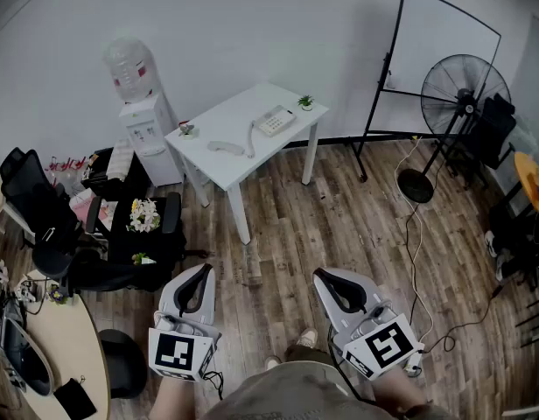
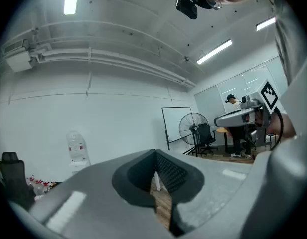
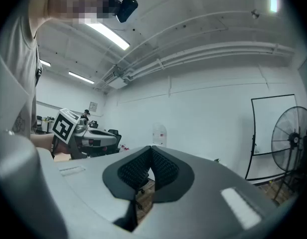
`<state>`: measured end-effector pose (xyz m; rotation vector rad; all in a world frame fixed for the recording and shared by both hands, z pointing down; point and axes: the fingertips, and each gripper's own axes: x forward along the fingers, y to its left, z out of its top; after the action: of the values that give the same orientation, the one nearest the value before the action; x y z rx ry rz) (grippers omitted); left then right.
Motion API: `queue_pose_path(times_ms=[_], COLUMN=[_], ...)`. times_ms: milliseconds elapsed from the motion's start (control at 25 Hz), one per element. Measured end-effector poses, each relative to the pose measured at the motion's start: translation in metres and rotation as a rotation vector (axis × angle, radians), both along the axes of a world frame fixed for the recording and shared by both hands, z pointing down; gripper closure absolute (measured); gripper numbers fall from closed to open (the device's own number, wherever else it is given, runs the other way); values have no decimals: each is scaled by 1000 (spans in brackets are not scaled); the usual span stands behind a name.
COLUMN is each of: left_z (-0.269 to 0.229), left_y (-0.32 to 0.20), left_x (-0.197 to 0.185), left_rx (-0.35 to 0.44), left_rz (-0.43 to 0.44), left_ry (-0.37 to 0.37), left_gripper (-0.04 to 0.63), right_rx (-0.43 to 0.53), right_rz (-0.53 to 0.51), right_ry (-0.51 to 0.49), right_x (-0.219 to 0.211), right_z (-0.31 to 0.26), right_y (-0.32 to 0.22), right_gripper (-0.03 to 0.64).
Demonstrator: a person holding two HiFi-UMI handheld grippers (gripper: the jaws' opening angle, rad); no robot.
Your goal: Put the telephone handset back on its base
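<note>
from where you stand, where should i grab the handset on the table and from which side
Probably the handset at its middle, coming down from above with the jaws across its narrow width. It lies flat on the white table, a long bar left of the base. The cord leaves its right end, so stay clear of that.

Grey left gripper (image 1: 202, 271), right gripper (image 1: 326, 276); black fingers (image 1: 192, 294)

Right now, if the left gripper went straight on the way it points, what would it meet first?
The left gripper would probably meet the white table's front leg; only bare floor shows before it, depth unclear.
</note>
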<state>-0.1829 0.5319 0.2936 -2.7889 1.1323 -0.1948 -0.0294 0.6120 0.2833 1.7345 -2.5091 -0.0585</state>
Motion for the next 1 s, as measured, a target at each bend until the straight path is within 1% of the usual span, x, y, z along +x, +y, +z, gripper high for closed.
queue_pose_path(times_ms=[200, 320, 400, 520, 680, 880, 1000], left_z=[4, 17, 21, 18, 20, 25, 23], left_y=[-1, -4, -5, -8, -14, -26, -37], left_x=[3, 6, 7, 6, 8, 19, 29], left_rx=[-15, -28, -41, -49, -62, -61, -66], left_rz=[14, 25, 25, 20, 9, 12, 11], left_ry=[5, -9, -8, 10, 8, 10, 3], left_gripper=[595, 595, 595, 595, 595, 595, 595], right_rx=[17, 2, -12, -7, -29, -47, -47], right_rz=[8, 21, 23, 8, 3, -3, 17], right_ry=[-31, -47, -47, -36, -35, -33, -48], right_x=[3, 6, 8, 8, 10, 21, 34], right_z=[-2, 4, 7, 5, 11, 19, 20], right_y=[0, -2, -3, -9, -18, -30, -42], right_gripper=[589, 589, 589, 589, 589, 589, 588])
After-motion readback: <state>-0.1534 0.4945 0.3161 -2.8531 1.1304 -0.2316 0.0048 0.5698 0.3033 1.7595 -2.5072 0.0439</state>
